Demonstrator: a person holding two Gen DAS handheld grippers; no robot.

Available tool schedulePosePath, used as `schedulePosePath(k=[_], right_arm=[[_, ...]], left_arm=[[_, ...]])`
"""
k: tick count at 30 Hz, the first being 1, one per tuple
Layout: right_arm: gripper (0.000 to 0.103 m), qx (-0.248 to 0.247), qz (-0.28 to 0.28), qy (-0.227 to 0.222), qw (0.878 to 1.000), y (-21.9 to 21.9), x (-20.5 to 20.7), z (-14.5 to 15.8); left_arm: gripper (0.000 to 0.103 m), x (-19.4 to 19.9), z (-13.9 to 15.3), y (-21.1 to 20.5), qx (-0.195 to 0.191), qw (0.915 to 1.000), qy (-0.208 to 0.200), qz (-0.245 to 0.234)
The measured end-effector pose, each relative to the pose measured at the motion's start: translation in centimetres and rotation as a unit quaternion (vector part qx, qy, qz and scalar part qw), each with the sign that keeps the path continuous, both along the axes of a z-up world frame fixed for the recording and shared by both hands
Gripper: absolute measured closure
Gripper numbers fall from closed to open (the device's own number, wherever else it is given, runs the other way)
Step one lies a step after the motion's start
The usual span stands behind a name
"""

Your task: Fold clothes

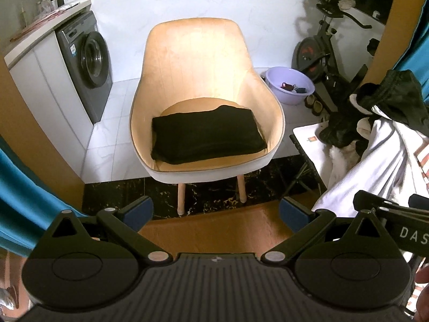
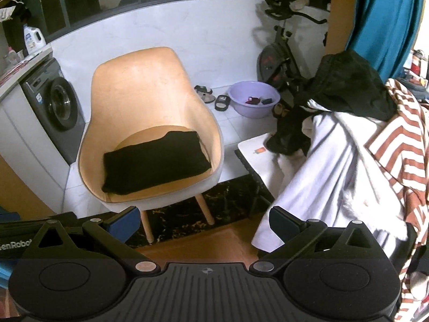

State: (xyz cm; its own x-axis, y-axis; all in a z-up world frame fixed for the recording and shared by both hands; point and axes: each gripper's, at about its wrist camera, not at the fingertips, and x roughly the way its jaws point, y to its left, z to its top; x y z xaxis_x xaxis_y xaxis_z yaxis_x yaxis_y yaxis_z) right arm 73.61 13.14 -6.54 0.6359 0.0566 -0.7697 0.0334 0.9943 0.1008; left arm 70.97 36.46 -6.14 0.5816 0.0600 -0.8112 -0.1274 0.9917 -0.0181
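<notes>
Both grippers [image 1: 215, 212] [image 2: 205, 224] wide apart — holding nothing.

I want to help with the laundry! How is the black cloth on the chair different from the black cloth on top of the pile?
The black cloth on the chair is folded into a flat, neat rectangle; the black cloth on the pile is bunched and crumpled. The chair one lies alone on the seat; the pile one sits high on a white garment, beside a striped one. Both are black, and neither claw touches them.
</notes>
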Motion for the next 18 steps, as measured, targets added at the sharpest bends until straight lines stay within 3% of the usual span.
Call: schedulePosePath(k=[18], right_arm=[[0.001, 0.0, -0.023, 0.022, 0.999, -2.1, -3.0, -1.4]], left_arm=[[0.001, -0.6, 0.1, -0.6, 0.006, 1.0, 0.001, -0.001]])
